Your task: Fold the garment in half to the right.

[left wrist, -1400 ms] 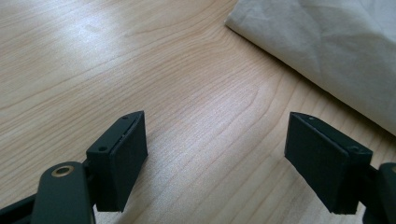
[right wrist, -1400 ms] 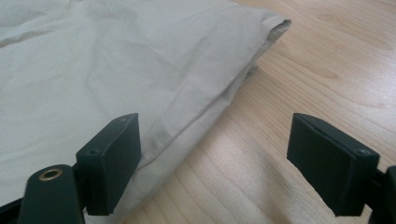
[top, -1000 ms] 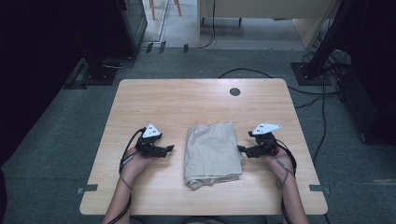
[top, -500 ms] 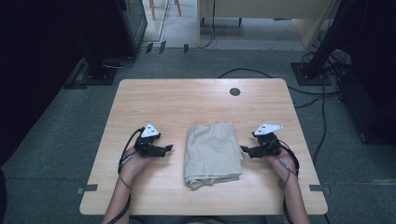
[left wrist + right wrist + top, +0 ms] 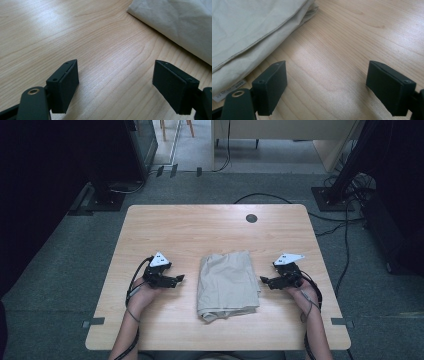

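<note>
My left gripper [image 5: 176,279] and right gripper [image 5: 264,281] hold jaws wide, empty, beside the folded beige cloth [image 5: 228,284]; a shallow pinch may take only the top layer; the fold could open.

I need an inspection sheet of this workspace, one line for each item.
Surface: wooden table, round dark grommet near far edge.
Job's things: folded beige cloth at centre, flat, small label at one edge.
Clutter: nothing seen.
Grippers: left gripper and right gripper open, one each side of the cloth, apart from it.
Cables: one trails from each gripper; more on the floor.
Surroundings: grey carpet, dark stands, furniture legs behind.
</note>
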Demonstrator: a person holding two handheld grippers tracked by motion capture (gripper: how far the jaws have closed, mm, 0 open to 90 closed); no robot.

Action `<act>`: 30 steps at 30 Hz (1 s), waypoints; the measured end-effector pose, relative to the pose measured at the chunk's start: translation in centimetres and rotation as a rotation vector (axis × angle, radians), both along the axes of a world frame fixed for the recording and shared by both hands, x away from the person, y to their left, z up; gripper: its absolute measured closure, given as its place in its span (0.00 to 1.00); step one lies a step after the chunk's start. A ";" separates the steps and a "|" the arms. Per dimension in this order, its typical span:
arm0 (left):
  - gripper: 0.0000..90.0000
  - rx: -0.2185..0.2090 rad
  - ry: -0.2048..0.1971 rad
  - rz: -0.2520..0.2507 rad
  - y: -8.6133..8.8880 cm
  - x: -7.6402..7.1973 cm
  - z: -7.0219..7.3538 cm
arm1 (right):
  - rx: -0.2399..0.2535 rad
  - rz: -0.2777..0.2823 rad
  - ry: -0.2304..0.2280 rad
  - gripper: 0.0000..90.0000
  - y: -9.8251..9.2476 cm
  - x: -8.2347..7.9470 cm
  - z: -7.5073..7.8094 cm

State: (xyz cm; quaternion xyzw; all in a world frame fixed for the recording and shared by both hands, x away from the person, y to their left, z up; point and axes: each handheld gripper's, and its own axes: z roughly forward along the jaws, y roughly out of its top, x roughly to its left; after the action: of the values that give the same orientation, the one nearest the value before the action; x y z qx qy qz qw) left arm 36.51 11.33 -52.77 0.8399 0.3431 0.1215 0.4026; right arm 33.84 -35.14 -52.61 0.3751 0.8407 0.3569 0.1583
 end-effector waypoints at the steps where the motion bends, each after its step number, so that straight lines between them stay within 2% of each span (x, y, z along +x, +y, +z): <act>1: 0.24 0.001 0.000 0.001 0.0 0.0 0.0 | 0.008 -0.001 0.000 0.17 -0.1 0.0 -0.1; 6: 0.24 0.008 -0.005 0.005 0.0 0.0 0.0 | 0.022 -0.013 -0.016 0.14 -0.6 0.1 -0.3; 30: 0.24 0.050 -0.032 0.014 -0.1 -0.1 0.0 | 0.021 -0.061 -0.009 0.12 -2.3 0.1 -0.3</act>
State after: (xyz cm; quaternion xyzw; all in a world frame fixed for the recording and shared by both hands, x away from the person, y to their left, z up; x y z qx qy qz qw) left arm 36.45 11.23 -52.82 0.8452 0.3393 0.1461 0.3861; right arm 33.99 -37.45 -52.94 0.4005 0.8244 0.3625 0.1691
